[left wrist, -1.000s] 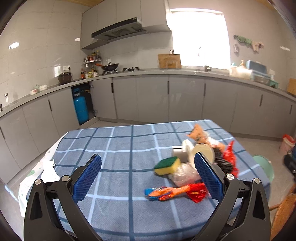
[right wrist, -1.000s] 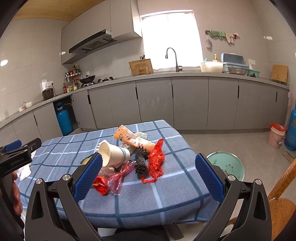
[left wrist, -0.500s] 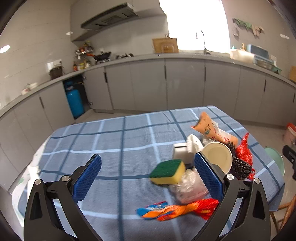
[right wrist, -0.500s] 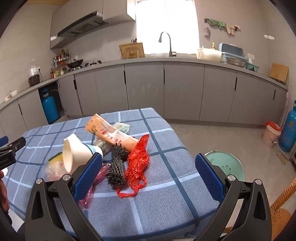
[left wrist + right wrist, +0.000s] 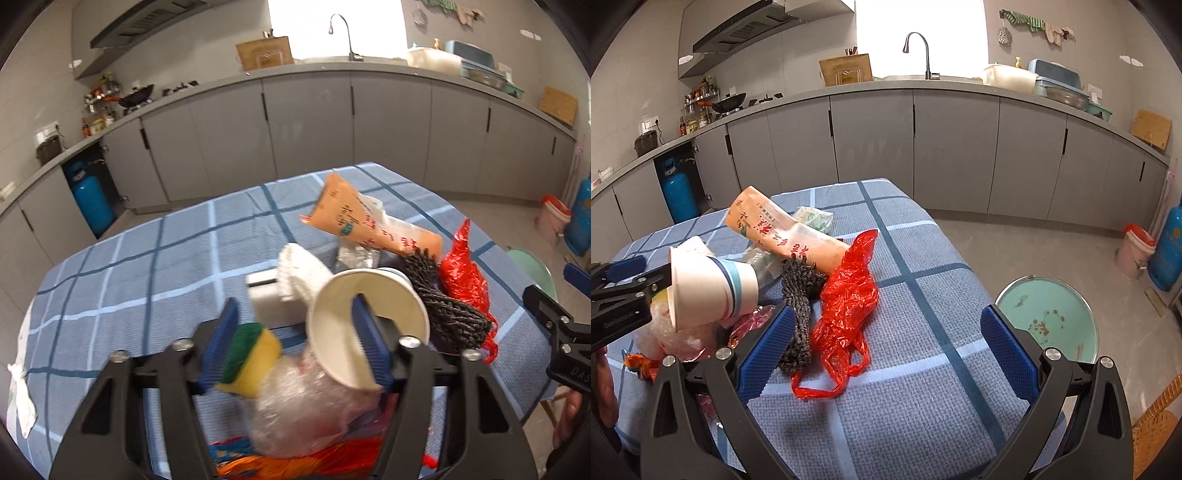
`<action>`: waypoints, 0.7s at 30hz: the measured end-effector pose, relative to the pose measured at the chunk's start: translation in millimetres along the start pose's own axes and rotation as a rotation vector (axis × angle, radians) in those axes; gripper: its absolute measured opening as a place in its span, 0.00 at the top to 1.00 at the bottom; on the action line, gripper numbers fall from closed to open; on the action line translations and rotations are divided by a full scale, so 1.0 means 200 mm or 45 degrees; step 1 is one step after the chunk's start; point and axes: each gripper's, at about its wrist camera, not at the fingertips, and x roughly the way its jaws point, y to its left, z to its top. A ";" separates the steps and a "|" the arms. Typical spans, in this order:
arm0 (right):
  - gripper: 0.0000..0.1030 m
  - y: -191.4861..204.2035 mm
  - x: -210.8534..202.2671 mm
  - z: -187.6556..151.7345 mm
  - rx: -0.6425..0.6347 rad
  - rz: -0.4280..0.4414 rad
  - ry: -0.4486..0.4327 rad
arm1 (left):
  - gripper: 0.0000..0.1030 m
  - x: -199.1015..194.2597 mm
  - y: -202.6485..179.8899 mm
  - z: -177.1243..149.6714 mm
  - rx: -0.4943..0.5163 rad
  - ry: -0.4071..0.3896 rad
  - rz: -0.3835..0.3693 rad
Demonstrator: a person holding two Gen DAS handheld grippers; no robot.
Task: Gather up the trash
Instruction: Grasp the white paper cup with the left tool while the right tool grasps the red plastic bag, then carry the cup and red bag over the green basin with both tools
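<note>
A heap of trash lies on the blue checked tablecloth (image 5: 923, 387). My left gripper (image 5: 294, 302) is closing: its right finger is inside a white paper cup (image 5: 334, 339), its left pad beside a green-yellow sponge (image 5: 255, 354), with a clear plastic bag (image 5: 303, 413) below. My right gripper (image 5: 888, 314) stands open and empty over a red plastic bag (image 5: 849, 295) and a dark knitted scrubber (image 5: 798, 306). An orange tube wrapper (image 5: 783, 232) lies behind them, the paper cup (image 5: 709, 291) to their left.
A white box (image 5: 269, 299) and white cloth sit behind the cup, an orange snack wrapper (image 5: 295, 461) near me. Off the table's right edge stand a mint-green round stool (image 5: 1049, 321), a pink bucket (image 5: 1134, 251), a blue gas cylinder (image 5: 1167, 251) and a wicker chair (image 5: 1156, 424).
Both grippers came forward and down toward the heap. The left jaws narrowed and now straddle the sponge and the cup's wall. The right jaws stayed wide.
</note>
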 end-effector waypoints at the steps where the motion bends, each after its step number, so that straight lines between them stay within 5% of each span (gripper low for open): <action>1: 0.04 -0.01 0.01 0.00 0.003 0.001 0.004 | 0.56 0.02 -0.01 0.00 0.006 0.016 -0.016; 4: 0.04 -0.03 0.03 0.01 0.018 0.003 0.011 | 0.91 0.04 -0.02 -0.01 -0.005 0.038 -0.047; 5: 0.04 -0.03 0.04 0.01 0.021 0.001 0.010 | 0.93 0.04 -0.02 -0.01 -0.012 0.042 -0.064; 13: 0.05 -0.05 0.17 0.07 0.033 0.027 0.049 | 0.96 -0.11 0.00 0.04 -0.019 -0.083 -0.092; 21: 0.33 0.01 0.37 0.12 0.039 0.114 0.175 | 0.96 -0.15 0.00 0.14 -0.013 -0.176 -0.062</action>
